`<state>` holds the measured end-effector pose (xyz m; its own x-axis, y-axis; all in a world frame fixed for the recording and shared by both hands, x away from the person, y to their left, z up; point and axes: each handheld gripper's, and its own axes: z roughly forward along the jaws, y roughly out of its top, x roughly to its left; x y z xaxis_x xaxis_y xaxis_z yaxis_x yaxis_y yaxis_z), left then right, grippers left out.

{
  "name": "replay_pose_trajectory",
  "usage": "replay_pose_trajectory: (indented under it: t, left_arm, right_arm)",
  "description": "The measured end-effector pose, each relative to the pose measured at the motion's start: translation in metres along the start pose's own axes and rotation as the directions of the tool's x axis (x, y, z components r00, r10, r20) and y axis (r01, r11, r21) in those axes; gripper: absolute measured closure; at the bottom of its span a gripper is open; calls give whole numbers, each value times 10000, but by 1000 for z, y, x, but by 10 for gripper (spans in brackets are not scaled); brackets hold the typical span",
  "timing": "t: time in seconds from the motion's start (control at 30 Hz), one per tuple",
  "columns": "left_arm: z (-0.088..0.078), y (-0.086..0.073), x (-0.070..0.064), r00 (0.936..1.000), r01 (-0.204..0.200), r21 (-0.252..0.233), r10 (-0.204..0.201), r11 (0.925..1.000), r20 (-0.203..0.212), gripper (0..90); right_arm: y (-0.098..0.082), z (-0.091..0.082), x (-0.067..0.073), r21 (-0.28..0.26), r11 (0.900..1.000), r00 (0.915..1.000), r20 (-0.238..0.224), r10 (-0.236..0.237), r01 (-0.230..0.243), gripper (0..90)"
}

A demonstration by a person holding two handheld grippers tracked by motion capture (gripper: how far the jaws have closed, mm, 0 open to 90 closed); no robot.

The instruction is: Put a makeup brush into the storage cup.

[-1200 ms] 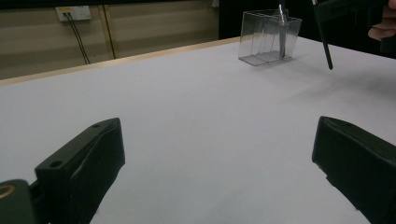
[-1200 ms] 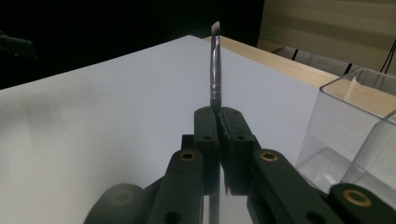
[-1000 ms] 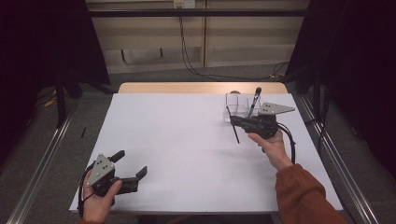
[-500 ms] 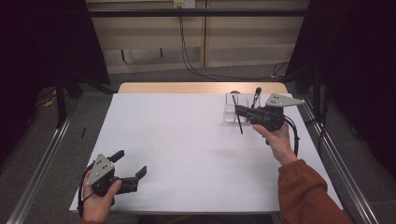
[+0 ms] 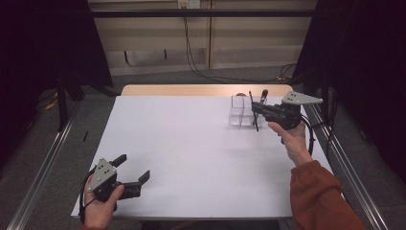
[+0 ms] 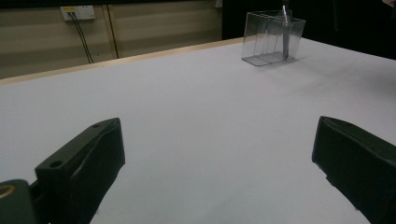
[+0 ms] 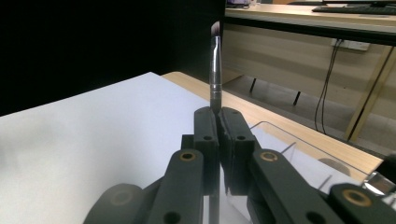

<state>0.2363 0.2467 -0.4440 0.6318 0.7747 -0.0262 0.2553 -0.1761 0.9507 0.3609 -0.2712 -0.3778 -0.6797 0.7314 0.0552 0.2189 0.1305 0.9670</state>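
Observation:
My right gripper (image 5: 259, 109) (image 7: 219, 113) is shut on a thin dark makeup brush (image 5: 254, 115) (image 7: 215, 70). It holds the brush just in front of a clear plastic organiser box (image 5: 239, 116) (image 7: 285, 140) at the table's far right. The brush stands nearly upright, bristles up, and its lower end hangs over the white tabletop. A second dark brush (image 5: 263, 95) (image 6: 284, 28) stands in the box (image 6: 266, 39). My left gripper (image 5: 135, 166) (image 6: 219, 130) rests at the near left corner, jaws wide open with nothing between them.
The white table (image 5: 191, 143) has a wooden far edge (image 5: 206, 90) and metal rails along both sides. Cables hang on the wall behind. A person's orange sleeve (image 5: 321, 196) comes in at the bottom right.
My right gripper has moved up and away from the person toward the clear box, carrying the brush along. The left gripper has stayed where it was.

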Motion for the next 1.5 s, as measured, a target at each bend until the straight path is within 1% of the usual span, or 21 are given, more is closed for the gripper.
replay_pose_trajectory:
  t: [0.1,0.2,0.27,0.37,0.43,0.47,0.57,0.63,0.73,0.8,0.87,0.93,1.03,1.1,1.17,1.2,1.37,1.43,1.47,1.5]
  left_arm:
    - [1,0,-1,10000,-50,69,50,10000,60,24]
    - [1,0,-1,9999,-68,48,68,10000,76,24]
    - [1,0,-1,10000,-23,37,22,10000,63,24]
    - [0,0,0,10000,-7,5,7,10000,24,24]
    - [0,0,0,10000,-41,38,41,10000,17,24]
    - [0,0,0,10000,-35,30,35,10000,19,24]
    - [1,0,0,10000,-54,29,54,10000,61,24]
    - [1,0,-1,9999,-65,34,65,10000,78,24]
    - [1,0,0,10000,-55,39,54,10000,68,24]
    - [1,0,0,10000,-48,32,48,10000,59,24]
    - [1,0,0,10000,-62,39,62,10000,53,24]
    - [1,0,0,9999,-76,60,75,10000,82,24]
    - [1,-1,0,9999,-58,52,58,10000,110,24]
    - [2,-1,0,9999,-56,34,56,10000,120,24]
    - [2,-1,0,9999,-66,57,65,10000,117,24]
    - [2,-1,0,9999,-83,71,82,9999,110,24]
    - [2,-1,0,9999,-67,76,66,9999,88,24]
    - [2,-1,0,9999,-113,82,112,9999,90,24]
    - [2,-1,0,9999,-111,71,111,9999,82,24]
    - [2,-1,0,9999,-109,67,109,9999,90,24]
  right_arm:
    - [2,-1,-4,-3,10000,9998,178,65,-65,866]
    - [4,0,-8,-126,9997,9987,479,192,-186,866]
    - [3,3,-10,-94,9997,9970,739,224,-218,866]
    - [2,7,-16,-99,9991,9937,1039,422,-414,866]
    - [2,9,-19,9,9988,9911,1241,486,-491,866]
    - [3,10,-21,9,9987,9911,1235,499,-504,866]
    - [6,10,-26,13,9979,9871,1469,637,-646,866]
    - [8,11,-29,-72,9980,9855,1574,630,-626,866]
    - [12,12,-34,-183,9977,9831,1699,680,-658,866]
    - [14,14,-36,-245,9978,9830,1719,647,-614,866]
    - [15,15,-40,-274,9966,9822,1692,818,-783,866]
    - [17,17,-43,-221,9975,9807,1826,702,-673,866]
    - [22,18,-47,-240,9976,9784,1953,680,-645,866]
    - [26,19,-49,-262,9982,9802,1896,578,-538,866]
    - [29,21,-51,-380,9980,9801,1897,577,-514,866]
    - [30,23,-52,-388,9983,9806,1896,501,-435,866]
    - [28,32,-56,-256,9990,9789,2001,407,-363,866]
    - [26,34,-59,-226,9990,9772,2081,428,-389,866]
    - [25,34,-60,-249,9984,9769,2066,542,-501,866]
    - [25,35,-61,-264,9984,9770,2064,538,-494,866]
